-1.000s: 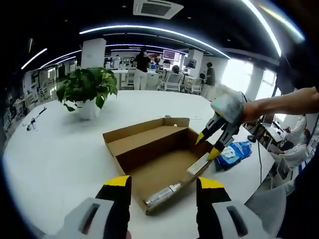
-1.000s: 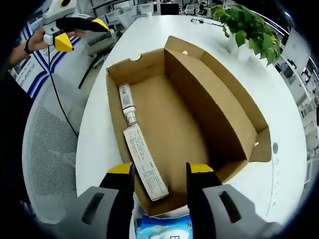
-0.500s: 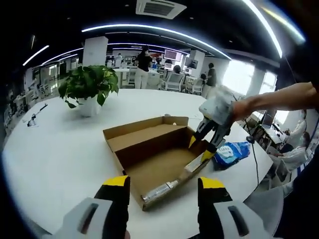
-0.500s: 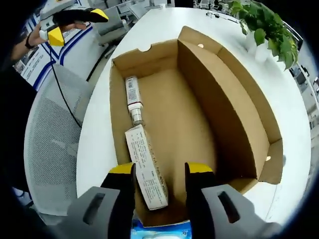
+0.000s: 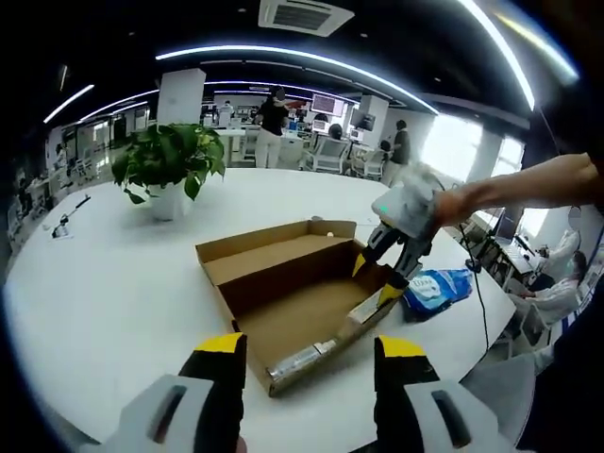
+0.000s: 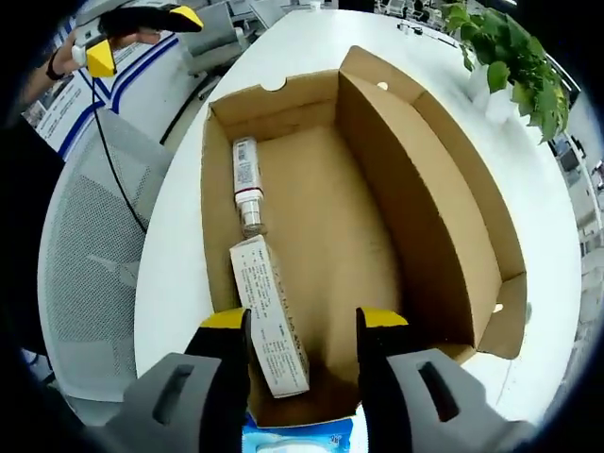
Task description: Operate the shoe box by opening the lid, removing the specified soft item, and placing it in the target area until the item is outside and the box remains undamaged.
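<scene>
On the white worktop [image 5: 104,283], a potted plant [image 5: 166,170] stands well beyond the open cardboard box [image 6: 377,203], and a blue wipes pack [image 5: 436,291] lies just beside it. Inside the box, a tube [image 6: 247,184] and a slim carton [image 6: 269,326] lie along one wall. The right gripper [image 6: 302,326] hovers over the carton, fingers apart and empty. The left gripper [image 5: 304,347] is near the box, also spread and empty.

The left gripper [image 5: 304,351] is held level with its jaws apart and nothing between them. The right gripper [image 6: 302,326] points steeply down, jaws apart and bare, at the end of an outstretched arm [image 5: 533,187].
</scene>
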Demonstrator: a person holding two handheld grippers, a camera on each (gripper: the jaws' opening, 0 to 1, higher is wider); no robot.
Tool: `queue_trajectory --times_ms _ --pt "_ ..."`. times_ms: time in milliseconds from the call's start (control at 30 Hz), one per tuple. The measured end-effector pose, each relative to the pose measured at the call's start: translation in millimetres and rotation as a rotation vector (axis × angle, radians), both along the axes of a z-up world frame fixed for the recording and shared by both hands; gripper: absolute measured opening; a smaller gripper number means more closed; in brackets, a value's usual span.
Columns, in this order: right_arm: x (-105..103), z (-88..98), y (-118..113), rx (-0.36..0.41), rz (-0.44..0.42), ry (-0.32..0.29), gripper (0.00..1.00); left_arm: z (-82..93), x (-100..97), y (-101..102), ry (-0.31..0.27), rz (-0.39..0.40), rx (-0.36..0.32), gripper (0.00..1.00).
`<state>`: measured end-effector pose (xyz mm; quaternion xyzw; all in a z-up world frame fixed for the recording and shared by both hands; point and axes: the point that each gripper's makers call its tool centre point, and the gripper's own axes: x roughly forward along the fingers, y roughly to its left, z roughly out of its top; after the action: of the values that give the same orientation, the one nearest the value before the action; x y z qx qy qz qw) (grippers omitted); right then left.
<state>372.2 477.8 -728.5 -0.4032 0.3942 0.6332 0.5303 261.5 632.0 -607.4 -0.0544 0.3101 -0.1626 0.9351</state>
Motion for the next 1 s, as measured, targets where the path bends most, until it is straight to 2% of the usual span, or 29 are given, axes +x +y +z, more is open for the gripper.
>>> queue_trajectory --times_ms 167,233,367,467,600,667,733,867,1000 --pt "-0.7 0.5 0.0 0.0 0.02 -0.01 0.4 -1.0 -0.4 0.5 0.001 -0.001 -0.001 0.55" --pt "-8.2 1.8 2.3 0.012 0.049 0.012 0.39 -0.8 -0.8 0.9 0.001 -0.001 -0.003 0.55" --pt "-10.2 -1.7 3.4 0.003 0.062 0.028 0.34 -1.7 -1.3 1.8 0.005 -0.002 0.003 0.55" --pt "-12.2 -2.3 4.1 -0.01 0.081 0.036 0.34 -4.4 -0.1 4.2 0.014 0.006 -0.006 0.55" --pt "-10.2 -1.8 4.6 -0.021 0.099 0.017 0.37 -2.1 1.0 3.3 0.014 0.008 -0.01 0.54" --pt "-5.7 -1.2 6.2 -0.02 0.122 -0.021 0.41 0.6 1.0 0.4 0.011 0.001 -0.005 0.54" --pt "-3.0 -1.0 6.4 -0.022 0.116 -0.031 0.43 2.0 1.8 -0.2 0.008 0.0 -0.005 0.54" --pt "0.2 -0.8 4.5 -0.022 0.102 -0.041 0.42 2.3 2.8 0.4 0.008 0.001 -0.007 0.54" --pt "2.1 0.1 2.2 -0.023 0.112 -0.052 0.37 2.6 -0.3 -1.0 0.01 -0.002 -0.006 0.54"
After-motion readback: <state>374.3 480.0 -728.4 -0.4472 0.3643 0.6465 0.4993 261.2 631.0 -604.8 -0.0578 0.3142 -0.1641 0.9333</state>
